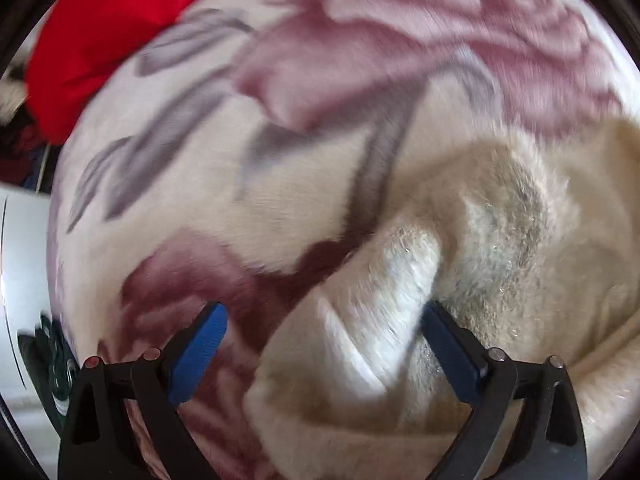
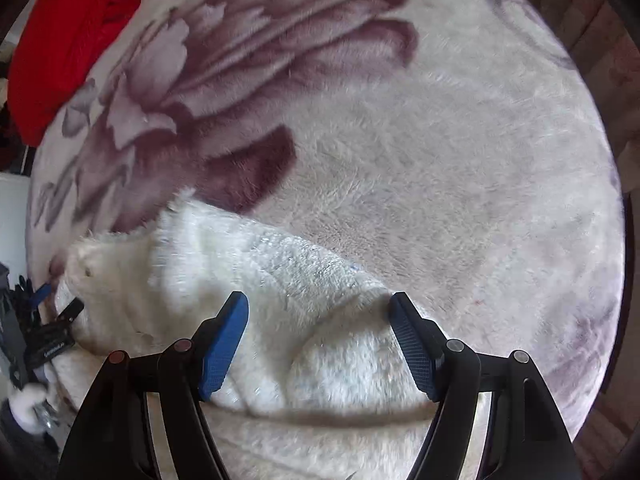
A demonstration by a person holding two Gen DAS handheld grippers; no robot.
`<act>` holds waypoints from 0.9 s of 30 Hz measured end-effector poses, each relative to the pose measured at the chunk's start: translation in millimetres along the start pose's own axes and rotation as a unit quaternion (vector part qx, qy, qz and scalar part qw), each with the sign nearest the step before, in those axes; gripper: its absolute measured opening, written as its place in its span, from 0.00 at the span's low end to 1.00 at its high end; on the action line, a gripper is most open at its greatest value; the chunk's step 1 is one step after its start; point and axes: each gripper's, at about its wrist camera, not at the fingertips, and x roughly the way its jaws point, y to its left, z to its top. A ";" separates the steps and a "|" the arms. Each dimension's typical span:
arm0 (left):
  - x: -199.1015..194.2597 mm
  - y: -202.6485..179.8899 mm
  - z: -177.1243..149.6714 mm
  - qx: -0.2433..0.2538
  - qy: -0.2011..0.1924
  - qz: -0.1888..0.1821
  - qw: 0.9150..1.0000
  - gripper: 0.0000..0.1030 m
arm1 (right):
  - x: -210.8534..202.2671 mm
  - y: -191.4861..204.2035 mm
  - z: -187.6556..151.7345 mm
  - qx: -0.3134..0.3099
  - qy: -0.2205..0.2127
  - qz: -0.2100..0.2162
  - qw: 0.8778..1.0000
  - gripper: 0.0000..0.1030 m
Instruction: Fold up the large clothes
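Observation:
A cream fluffy garment [image 1: 500, 240] lies bunched on a floral plush blanket [image 1: 240, 168]. My left gripper [image 1: 324, 316] is open, its blue pads [image 1: 200, 352] wide apart, with a fold of the garment rising between them. In the right wrist view the same garment [image 2: 248, 276] lies at lower left on the blanket [image 2: 440, 160]. My right gripper [image 2: 320, 308] is open over a rolled part of it. The left gripper [image 2: 56, 312] shows at the garment's left end.
A red cloth [image 1: 104, 40] lies at the blanket's far left edge; it also shows in the right wrist view [image 2: 68, 40]. A white surface [image 1: 20, 280] lies left of the blanket. Brown floor [image 2: 608, 60] shows at right.

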 end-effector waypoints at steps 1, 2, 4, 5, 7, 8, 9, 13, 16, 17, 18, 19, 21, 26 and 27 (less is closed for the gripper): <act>2.7 -2.7 1.4 0.008 0.000 -0.003 1.000 0.98 | 7.8 2.2 3.2 -0.011 -0.002 -0.014 1.000 0.78; 3.5 -5.3 2.7 0.016 -0.005 -0.005 1.000 0.98 | 15.5 7.4 8.0 -0.025 -0.007 -0.020 0.999 0.82; 2.4 -9.1 3.4 0.035 -0.012 -0.003 0.999 0.98 | 24.4 12.7 8.7 -0.048 -0.011 -0.016 0.999 0.86; 0.8 -9.9 2.5 0.041 -0.017 -0.004 0.999 0.98 | 29.7 14.5 13.5 -0.052 -0.002 -0.019 0.998 0.86; -0.6 -10.3 -1.2 0.047 -0.030 -0.012 0.998 0.98 | 31.2 16.8 21.4 -0.053 -0.006 -0.016 0.998 0.86; 0.0 -10.5 -2.3 0.048 -0.034 -0.018 0.998 0.97 | 32.0 19.9 24.4 -0.058 -0.010 -0.014 0.998 0.86; 1.4 -10.3 -3.0 0.047 -0.035 -0.029 0.998 0.96 | 33.4 21.0 25.9 -0.069 -0.010 -0.012 0.998 0.86; -4.4 -11.0 -8.3 0.035 -0.027 -0.113 0.993 0.42 | 40.6 16.8 30.7 -0.074 0.011 -0.003 0.997 0.84; -19.8 -20.3 -16.5 0.043 -0.045 -0.084 0.995 0.25 | 33.4 32.5 29.2 -0.102 0.005 -0.005 0.995 0.32; -24.8 -21.7 -19.7 0.044 -0.052 -0.076 0.995 0.22 | 30.5 37.0 28.1 -0.111 0.006 -0.003 0.994 0.23; -29.8 -21.7 -22.6 0.044 -0.059 -0.072 0.995 0.21 | 23.1 40.6 25.5 -0.118 0.000 -0.003 0.993 0.18; -38.7 -20.5 -27.6 0.037 -0.073 -0.069 0.994 0.20 | 15.2 42.4 23.2 -0.122 -0.009 -0.002 0.992 0.15; -57.3 -18.7 -38.9 0.031 -0.095 -0.063 0.993 0.19 | -4.8 41.5 14.7 -0.122 -0.029 0.011 0.992 0.14; -131.4 -5.9 -91.7 -0.017 -0.185 -0.049 0.981 0.18 | -66.5 29.3 -29.3 -0.094 -0.092 0.059 0.990 0.12; -144.1 0.9 -103.7 -0.027 -0.198 -0.051 0.978 0.18 | -76.9 28.6 -39.9 -0.090 -0.101 0.062 0.989 0.11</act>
